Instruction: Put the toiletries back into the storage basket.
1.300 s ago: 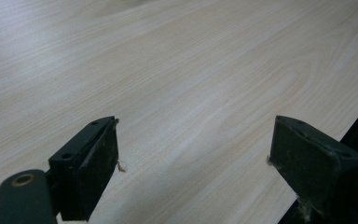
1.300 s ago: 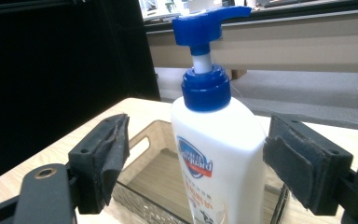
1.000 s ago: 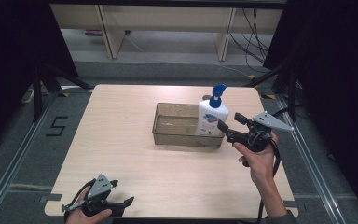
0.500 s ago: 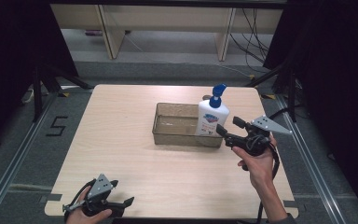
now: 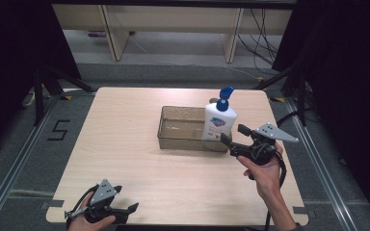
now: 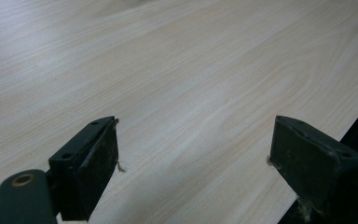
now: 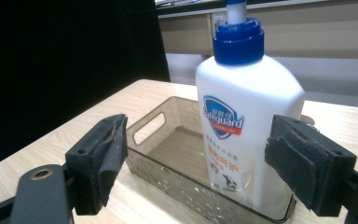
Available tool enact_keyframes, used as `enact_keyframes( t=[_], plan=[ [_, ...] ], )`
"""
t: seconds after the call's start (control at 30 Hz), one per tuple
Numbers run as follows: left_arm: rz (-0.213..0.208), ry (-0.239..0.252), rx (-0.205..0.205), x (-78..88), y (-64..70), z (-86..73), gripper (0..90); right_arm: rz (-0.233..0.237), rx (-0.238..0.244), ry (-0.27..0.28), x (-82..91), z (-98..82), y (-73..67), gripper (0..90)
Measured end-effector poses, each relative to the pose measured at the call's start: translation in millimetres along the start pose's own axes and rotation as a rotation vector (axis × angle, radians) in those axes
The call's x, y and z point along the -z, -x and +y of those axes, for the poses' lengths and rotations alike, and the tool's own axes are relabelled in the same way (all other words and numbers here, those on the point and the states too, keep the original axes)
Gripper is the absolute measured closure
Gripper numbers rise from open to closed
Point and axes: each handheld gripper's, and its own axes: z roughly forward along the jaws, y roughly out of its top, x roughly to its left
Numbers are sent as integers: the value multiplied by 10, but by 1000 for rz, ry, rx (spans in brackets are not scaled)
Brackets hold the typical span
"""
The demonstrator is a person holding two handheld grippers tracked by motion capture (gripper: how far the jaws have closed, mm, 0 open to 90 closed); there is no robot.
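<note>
A white soap pump bottle with a blue pump stands upright in the right end of a clear brownish tray on the wooden table. My right gripper hovers just right of and nearer than the bottle, open, and its jaws have just been opening a little further with nothing pressed between them. In the right gripper view the bottle stands beyond the two jaws, inside the tray. My left gripper rests open at the table's near left edge, and in the left gripper view it holds nothing over bare wood.
Dark frame legs and cables stand at the table's far corners, with shelving behind. The table's near edge runs close by the left gripper's right jaw. Grey floor with rails borders both sides.
My right gripper has drawn back slightly from the bottle toward the near side. The bottle stays upright in the tray. The left gripper has not moved.
</note>
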Motion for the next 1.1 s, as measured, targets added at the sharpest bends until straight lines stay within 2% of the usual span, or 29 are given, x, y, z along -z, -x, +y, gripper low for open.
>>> enact_keyframes(
  t=[0.03, 0.07, 0.17, 0.2, 0.23, 0.27, 0.3, 0.33, 0.4, 0.43, 0.47, 0.5, 0.53, 0.63, 0.7, 0.73, 0.77, 0.83, 0.87, 0.9, 0.93, 1.0, 1.03, 1.07, 1.1],
  plan=[
    [9, -3, -14, 0, -12, 2, 149, -7, 20, -1, -2, -11, 6, 205],
    [10, -5, -22, 1, -18, 3, 149, -7, 4, -6, 0, -20, -4, 204],
    [9, -6, -21, 2, -17, 4, 149, -10, 16, -11, -6, -45, 1, 200],
    [2, -4, -7, 3, -5, 1, 149, -8, 8, -17, -5, -48, -5, 199],
    [7, -5, -14, 3, -13, 3, 149, -10, 0, -28, 1, -53, -12, 196],
    [9, -6, -27, 3, -22, 4, 149, -8, 11, -29, -1, -57, -8, 191],
    [9, -3, -16, 2, -14, 2, 149, -9, 9, -32, 1, -60, -15, 190],
    [9, -5, -20, 3, -16, 2, 149, -18, 31, -20, 7, -63, -7, 190],
    [7, -8, -28, 5, -23, 6, 149, -2, 2, -21, 9, -80, -33, 189],
    [1, -2, -4, 2, -3, 1, 149, -3, 14, -17, 8, -93, -34, 186],
    [6, -10, -17, 7, -12, 2, 149, -3, -10, -29, 17, -103, -54, 185],
    [8, -6, -17, 3, -14, 3, 149, 10, 7, -20, 7, -113, -39, 184],
    [8, -8, -30, 4, -24, 7, 149, 3, 13, -20, 11, -121, -41, 184],
    [6, -9, -35, 6, -28, 8, 149, 3, 10, -29, 13, -153, -47, 185],
    [-3, -3, -4, 4, -3, 2, 149, 3, 4, -29, 15, -172, -52, 185],
    [-2, -3, -5, 4, -3, 2, 149, 6, -26, -51, 31, -180, -76, 185],
    [-2, -3, -5, 4, -3, 3, 149, 12, -1, -35, 20, -187, -58, 185],
    [-2, -4, -5, 5, -4, 3, 149, 10, 3, -33, 25, -198, -61, 186],
    [5, -11, -30, 8, -24, 7, 149, 8, 0, -46, 35, -200, -66, 186],
    [4, -10, -29, 8, -23, 7, 149, 13, 3, -48, 38, -208, -70, 186],
    [-2, -3, -5, 5, -4, 3, 149, 17, -6, -51, 37, -215, -78, 186],
    [-2, -4, -5, 5, -4, 2, 149, 10, 15, -51, 43, -231, -75, 188],
    [-2, -3, -5, 4, -4, 2, 149, 23, -9, -53, 44, -241, -91, 188],
    [7, -10, -37, 7, -29, 8, 149, 29, 3, -43, 36, -250, -84, 188],
    [3, -9, -20, 6, -16, 4, 149, 18, -20, -55, 52, -261, -104, 189]
  ],
)
